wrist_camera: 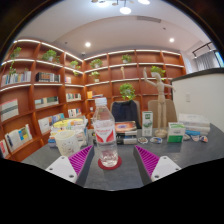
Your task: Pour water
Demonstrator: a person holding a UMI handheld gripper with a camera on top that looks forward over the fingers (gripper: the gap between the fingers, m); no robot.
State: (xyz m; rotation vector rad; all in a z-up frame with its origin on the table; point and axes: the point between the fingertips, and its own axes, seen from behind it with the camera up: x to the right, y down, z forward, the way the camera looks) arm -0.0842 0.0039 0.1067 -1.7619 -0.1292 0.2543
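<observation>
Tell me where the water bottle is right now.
In the gripper view, the water bottle stands upright on the table between the open gripper fingers, gaps either side, a pale cup to its left.

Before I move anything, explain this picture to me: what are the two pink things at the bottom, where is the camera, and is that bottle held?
The camera rides on a hand-held claw and looks forward along its two fingers. The pink strips are pads on those fingers, not things on the table. A clear plastic bottle with a red label stands upright on the table just ahead, in line with the gap; the fingers are open and not pressing it. Small boxes and packets lie beyond it, with bookshelves behind.
</observation>
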